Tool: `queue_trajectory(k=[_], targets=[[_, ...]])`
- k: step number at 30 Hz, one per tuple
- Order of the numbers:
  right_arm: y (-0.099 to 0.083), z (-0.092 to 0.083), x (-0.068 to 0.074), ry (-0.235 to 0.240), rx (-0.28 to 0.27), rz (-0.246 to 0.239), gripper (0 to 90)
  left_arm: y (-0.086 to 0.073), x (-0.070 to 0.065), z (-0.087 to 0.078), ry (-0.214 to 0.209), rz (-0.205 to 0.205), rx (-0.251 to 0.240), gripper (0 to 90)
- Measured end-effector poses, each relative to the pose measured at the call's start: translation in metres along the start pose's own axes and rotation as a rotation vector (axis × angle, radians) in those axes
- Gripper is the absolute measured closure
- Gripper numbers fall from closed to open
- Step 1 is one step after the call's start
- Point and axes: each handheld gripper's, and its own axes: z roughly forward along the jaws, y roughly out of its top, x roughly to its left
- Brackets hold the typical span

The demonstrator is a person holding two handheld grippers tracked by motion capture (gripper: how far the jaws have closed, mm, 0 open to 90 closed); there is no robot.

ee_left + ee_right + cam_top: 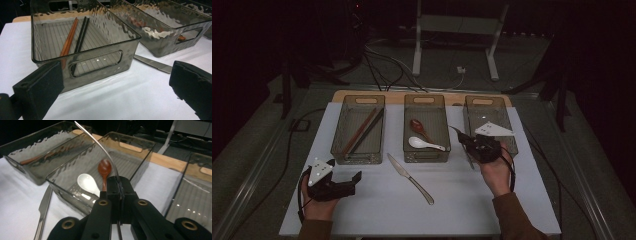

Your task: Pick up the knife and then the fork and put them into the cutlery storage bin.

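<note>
Sorting stands partly done: chopsticks (362, 131) and spoons (422, 136) lie binned, the right gripper (468, 144) clamps a thin metal utensil (100, 145) beside the empty right bin (511, 131), a table knife (410, 178) remains out, and the left gripper (343, 184) rests with jaws apart.

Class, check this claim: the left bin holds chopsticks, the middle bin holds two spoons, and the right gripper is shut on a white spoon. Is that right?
Not quite. The right gripper is shut on a thin metal utensil, not a white spoon; the right gripper view shows it. The white spoon lies in the middle bin. The rest holds.
</note>
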Motion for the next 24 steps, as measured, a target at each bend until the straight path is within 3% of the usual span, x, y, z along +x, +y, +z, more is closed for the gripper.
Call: queue_trajectory(k=[12,24], targets=[[0.021,-0.012,-0.019,-0.061,-0.015,0.019,89.5,0.000,0.001,0.000,-0.002,0.000,0.001,0.6],[0.031,-0.013,-0.046,-0.131,-0.019,0.049,89.5,0.000,0.001,0.001,-0.005,-0.002,0.002,0.6]])
